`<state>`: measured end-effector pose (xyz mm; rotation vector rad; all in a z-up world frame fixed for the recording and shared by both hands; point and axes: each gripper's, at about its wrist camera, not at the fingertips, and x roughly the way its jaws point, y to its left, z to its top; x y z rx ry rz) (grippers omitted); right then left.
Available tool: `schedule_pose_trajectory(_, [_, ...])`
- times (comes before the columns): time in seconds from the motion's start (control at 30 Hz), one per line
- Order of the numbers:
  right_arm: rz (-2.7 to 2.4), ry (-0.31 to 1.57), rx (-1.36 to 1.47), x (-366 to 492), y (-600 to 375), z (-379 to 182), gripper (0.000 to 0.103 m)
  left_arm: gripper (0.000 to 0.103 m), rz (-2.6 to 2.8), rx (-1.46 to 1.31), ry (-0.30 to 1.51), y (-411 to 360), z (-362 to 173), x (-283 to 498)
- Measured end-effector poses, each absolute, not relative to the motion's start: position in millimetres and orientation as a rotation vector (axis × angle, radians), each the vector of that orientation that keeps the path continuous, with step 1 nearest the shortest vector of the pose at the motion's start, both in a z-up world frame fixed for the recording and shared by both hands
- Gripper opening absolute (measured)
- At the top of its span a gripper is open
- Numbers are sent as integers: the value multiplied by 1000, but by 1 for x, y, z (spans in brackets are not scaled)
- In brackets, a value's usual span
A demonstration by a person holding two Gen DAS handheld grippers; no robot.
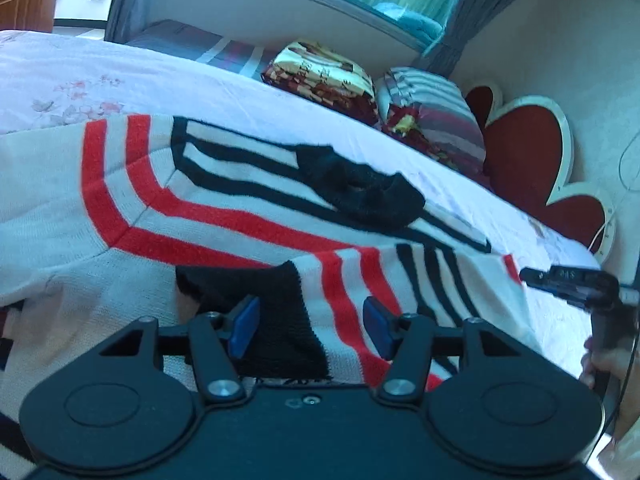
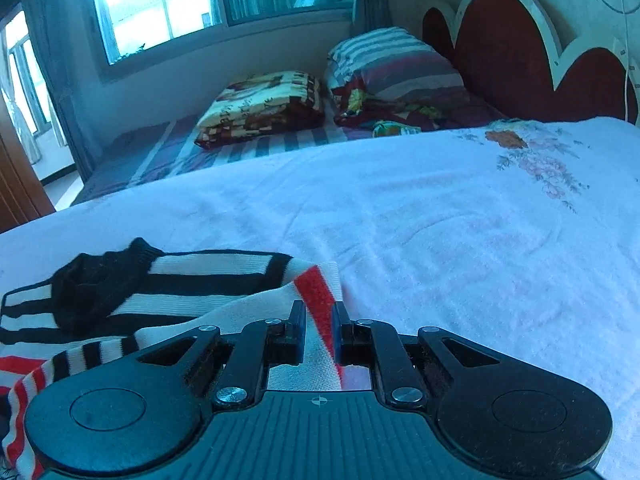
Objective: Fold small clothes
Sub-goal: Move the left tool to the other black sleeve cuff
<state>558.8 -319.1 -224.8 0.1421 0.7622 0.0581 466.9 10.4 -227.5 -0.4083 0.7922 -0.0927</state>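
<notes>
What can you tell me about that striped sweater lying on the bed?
The sweater is a white knit with red and black stripes and a black collar. It lies spread on the white floral bedspread, one black-cuffed sleeve folded across its front. The left gripper sits open over that sleeve, its blue pads either side of the cloth. The right gripper is pinched shut on the sweater's red-striped edge.

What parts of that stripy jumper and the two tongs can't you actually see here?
- Left wrist view: the sweater lower body and left side, cut by the frame edge and covered by the left tongs.
- Left wrist view: the right tongs, mostly cut off at the right edge.
- Right wrist view: the sweater hem, under the right tongs' body.
</notes>
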Motion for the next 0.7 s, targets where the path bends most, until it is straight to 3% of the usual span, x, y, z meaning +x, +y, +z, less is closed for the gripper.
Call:
schedule_pose_trajectory(0.37, [132, 813, 55, 511, -291, -252, 11, 58, -92, -313, 797, 5, -238, 469])
schedule_pose_trajectory(0.7, [238, 809, 55, 484, -251, -228, 12, 64, -37, -368, 814, 13, -217, 448])
